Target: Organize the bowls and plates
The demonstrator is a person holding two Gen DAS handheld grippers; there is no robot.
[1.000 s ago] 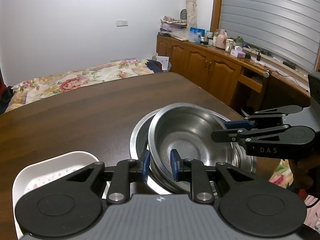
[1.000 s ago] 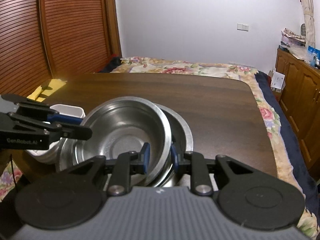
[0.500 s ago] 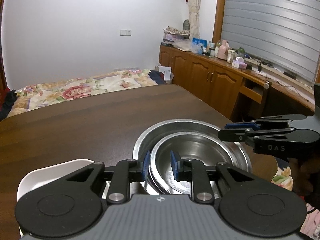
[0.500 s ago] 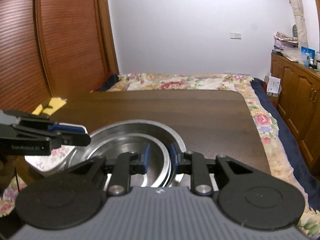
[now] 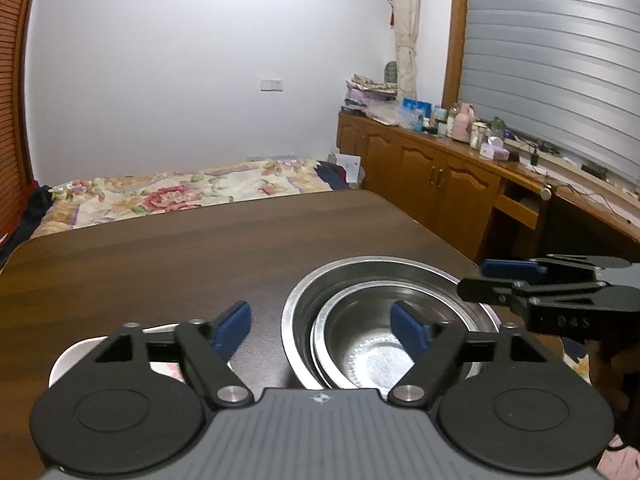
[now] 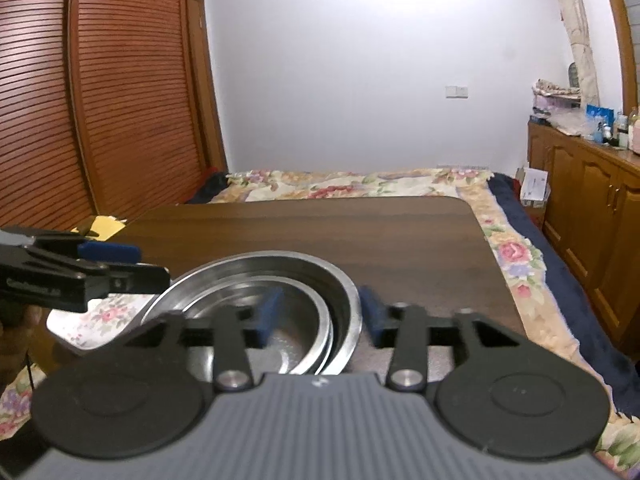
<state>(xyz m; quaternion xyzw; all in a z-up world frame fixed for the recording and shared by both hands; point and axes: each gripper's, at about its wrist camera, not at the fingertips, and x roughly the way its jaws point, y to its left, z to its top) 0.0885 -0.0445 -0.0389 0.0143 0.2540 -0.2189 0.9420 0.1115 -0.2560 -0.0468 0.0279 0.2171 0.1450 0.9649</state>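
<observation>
A small steel bowl (image 5: 372,344) (image 6: 296,320) sits nested inside a larger steel bowl (image 5: 352,276) (image 6: 344,280) on the dark wooden table (image 5: 200,248). My left gripper (image 5: 320,326) is open just above the bowls' left rim, holding nothing. My right gripper (image 6: 318,312) is open too, its blue pads either side of the bowls' right rim, and it shows from the side in the left wrist view (image 5: 508,276). A white floral plate (image 6: 100,312) (image 5: 64,360) lies left of the bowls, partly hidden by the left gripper.
A bed with a floral cover (image 5: 168,196) lies beyond the table's far edge. Wooden cabinets (image 5: 440,184) with clutter on top run along the right wall. A slatted wardrobe (image 6: 80,100) stands on the left. A yellow cloth (image 6: 106,224) lies at the table's left edge.
The small bowl went from tilted on the larger bowl's rim to nested flat inside it. Both grippers let go of it, opened, and rose a little.
</observation>
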